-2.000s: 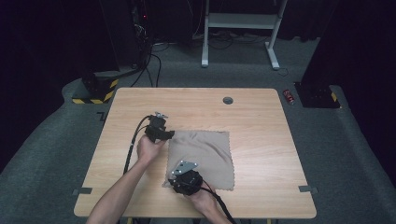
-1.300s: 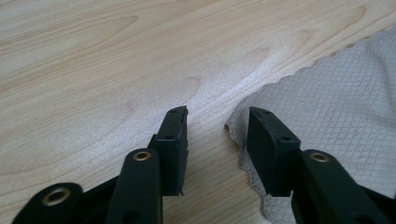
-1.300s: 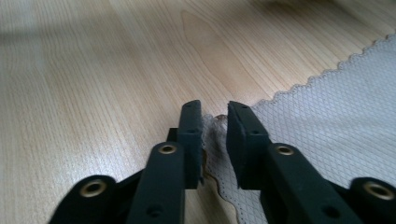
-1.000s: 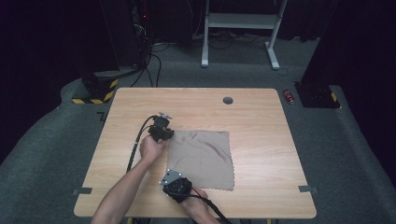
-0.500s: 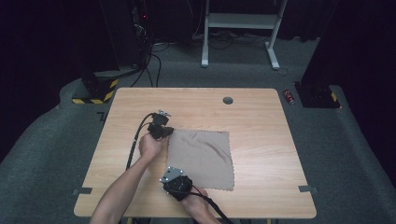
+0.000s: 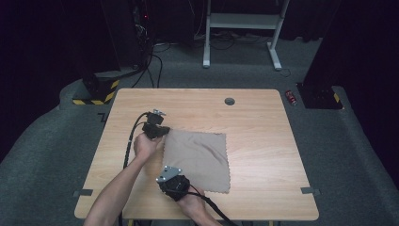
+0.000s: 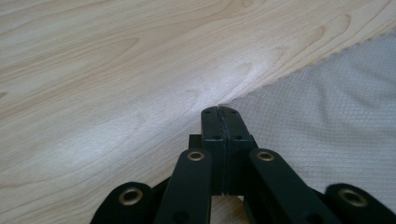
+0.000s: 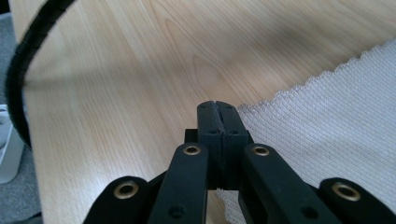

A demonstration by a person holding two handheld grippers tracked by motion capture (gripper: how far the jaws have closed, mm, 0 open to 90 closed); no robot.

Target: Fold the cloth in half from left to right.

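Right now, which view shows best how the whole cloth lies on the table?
The high view: the cloth lies flat and square, all four edges visible, a gripper at each left corner. The left gripper view and right gripper view each show one corner at closed jaws.

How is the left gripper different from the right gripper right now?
The left gripper sits at the far left corner of the brown cloth; the right gripper sits at its near left corner. The right gripper carries a grey three-cornered plate on top; the left gripper shows none. Both have their jaws shut at a cloth corner.
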